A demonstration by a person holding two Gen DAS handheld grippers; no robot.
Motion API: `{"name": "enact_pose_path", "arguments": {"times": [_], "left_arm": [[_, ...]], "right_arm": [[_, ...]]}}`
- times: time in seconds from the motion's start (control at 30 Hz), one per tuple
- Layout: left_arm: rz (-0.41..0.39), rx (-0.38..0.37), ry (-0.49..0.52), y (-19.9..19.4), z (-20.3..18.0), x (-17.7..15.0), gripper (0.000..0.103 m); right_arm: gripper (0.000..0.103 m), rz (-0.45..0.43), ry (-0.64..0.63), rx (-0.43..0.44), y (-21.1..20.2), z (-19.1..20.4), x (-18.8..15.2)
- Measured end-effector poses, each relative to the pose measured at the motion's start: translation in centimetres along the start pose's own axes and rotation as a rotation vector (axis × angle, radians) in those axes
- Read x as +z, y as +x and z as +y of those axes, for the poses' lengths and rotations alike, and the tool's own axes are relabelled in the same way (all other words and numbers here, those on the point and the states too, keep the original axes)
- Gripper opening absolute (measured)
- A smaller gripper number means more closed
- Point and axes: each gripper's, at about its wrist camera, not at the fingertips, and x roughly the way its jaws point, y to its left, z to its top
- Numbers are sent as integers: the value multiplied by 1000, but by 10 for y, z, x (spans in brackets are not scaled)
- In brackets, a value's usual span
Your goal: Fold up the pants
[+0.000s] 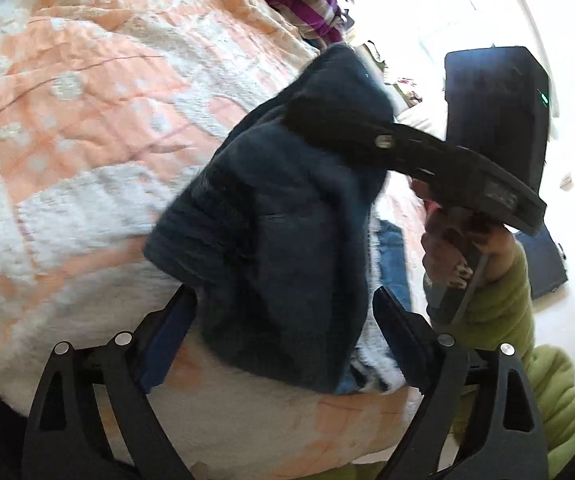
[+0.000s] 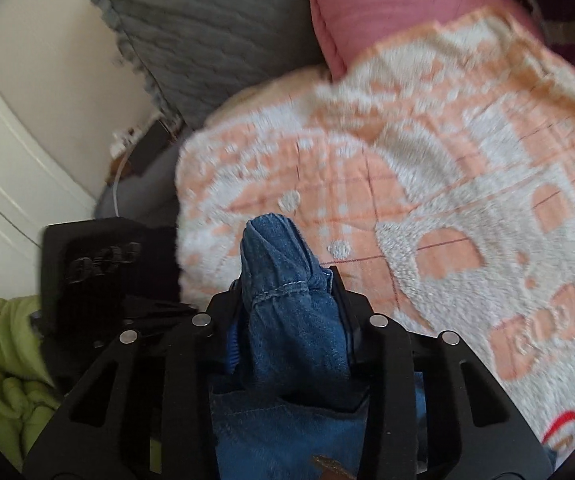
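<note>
Gripping a bunched fold of the pants (image 2: 287, 300), the right gripper (image 2: 287, 280) has its jaws drawn in tight on thick blue denim, a stitched seam showing just above the pads. In the left wrist view the same garment hangs as a dark, heavy drape over the bedspread (image 1: 87, 120), filling the centre and running up toward 1 o'clock, where the right gripper's finger bites into its upper edge. The left gripper (image 1: 283, 320) stands wide apart, one finger at 7 o'clock and the other at 5 o'clock of the cloth; the fabric hangs between them, but the pads do not appear to press on it.

Denim like this looks weighty and limp rather than stiff: it should sag wherever it is unsupported and bunch into thick wads, yet its coarse weave should not slip readily from a firm pinch. Seams, hems and the waistband are probably the surest places to take hold, being dense and unlikely to stretch. A grip on a single loose layer risks the rest sliding out of line, so the lower hanging edge near 6 o'clock seems the sensible spot for the left gripper.
</note>
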Motion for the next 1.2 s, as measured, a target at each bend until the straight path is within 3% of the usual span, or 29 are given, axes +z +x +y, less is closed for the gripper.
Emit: {"name": "enact_pose_path", "arguments": {"times": [0.37, 0.47, 0.53, 0.57, 0.67, 0.77, 0.9, 0.97, 1.03, 1.13, 1.2], "left_arm": [[48, -43, 194, 26, -86, 1, 88], [70, -49, 243, 38, -105, 0, 88], [99, -70, 283, 46, -116, -6, 88], [128, -93, 315, 52, -124, -10, 88], [208, -104, 419, 71, -140, -29, 88], [282, -109, 459, 92, -146, -41, 88], [319, -68, 502, 101, -147, -57, 88], [319, -72, 500, 93, -147, -67, 89], [315, -92, 489, 83, -143, -74, 89], [274, -104, 484, 61, -141, -76, 89], [195, -68, 485, 42, -140, -68, 89]], "right_arm": [[31, -171, 28, -18, -95, -16, -45], [39, -208, 51, -30, -110, -21, -60], [52, -247, 108, -38, -130, -29, -77], [54, -272, 136, -33, -139, -32, -86], [55, -318, 163, -145, -164, -33, -120], [55, -289, 177, -267, -164, -31, -144], [55, -223, 235, -271, -145, -37, -171], [55, -189, 254, -336, -135, -43, -183], [48, -127, 266, -444, -127, -47, -192], [51, -125, 279, -444, -129, -47, -198], [51, -128, 247, -440, -135, -41, -199]]}}
